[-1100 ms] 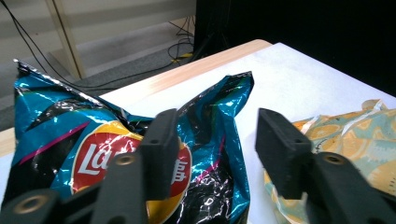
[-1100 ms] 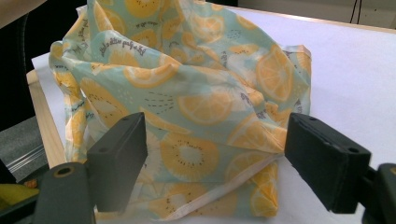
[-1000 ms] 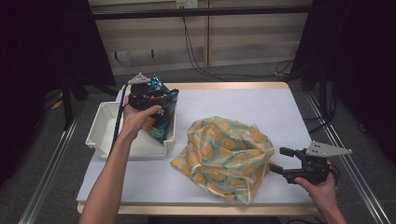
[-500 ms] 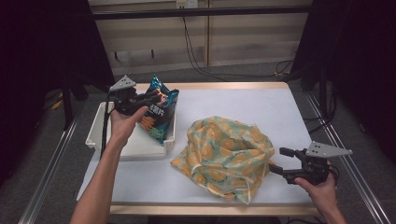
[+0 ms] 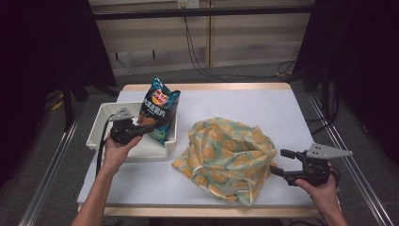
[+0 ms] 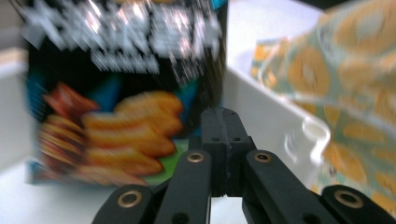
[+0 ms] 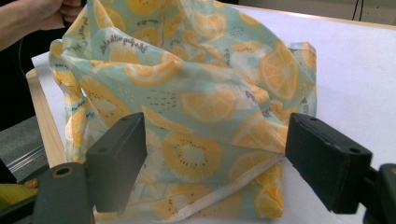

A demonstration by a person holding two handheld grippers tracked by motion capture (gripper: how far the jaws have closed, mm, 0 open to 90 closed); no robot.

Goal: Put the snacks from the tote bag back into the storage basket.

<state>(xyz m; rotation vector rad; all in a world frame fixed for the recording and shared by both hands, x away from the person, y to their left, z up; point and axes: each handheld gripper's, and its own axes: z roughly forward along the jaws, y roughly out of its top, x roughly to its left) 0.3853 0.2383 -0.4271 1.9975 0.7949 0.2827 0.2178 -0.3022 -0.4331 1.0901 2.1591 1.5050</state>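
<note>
A blue chip bag (image 5: 160,112) stands upright in the white tray (image 5: 96,131) and leans on its right wall. My left gripper (image 5: 140,128) sits low in the tray just left of the bag, pointing at its lower part. Its jaws have just been closing and are shut with nothing between them. In the left gripper view the joined tips (image 6: 223,122) are in front of the blurred bag (image 6: 121,93). A cloth bag with an orange-slice print (image 5: 226,155) lies crumpled mid-table. My right gripper (image 5: 281,162) rests open at its right edge, its jaws (image 7: 219,144) framing the cloth (image 7: 196,93) without touching it.
The tray's white wall (image 6: 261,107) runs between the chip bag and the cloth bag (image 6: 359,84). The white tabletop (image 5: 244,106) has a wooden front edge (image 5: 179,212). Metal rails (image 5: 346,146) flank both sides. A hand (image 7: 46,14) shows beyond the cloth.
The left hand left the top of the chip bag, swung left, then dropped into the tray beside it. The bag now stands on its own. The right hand has kept still.
</note>
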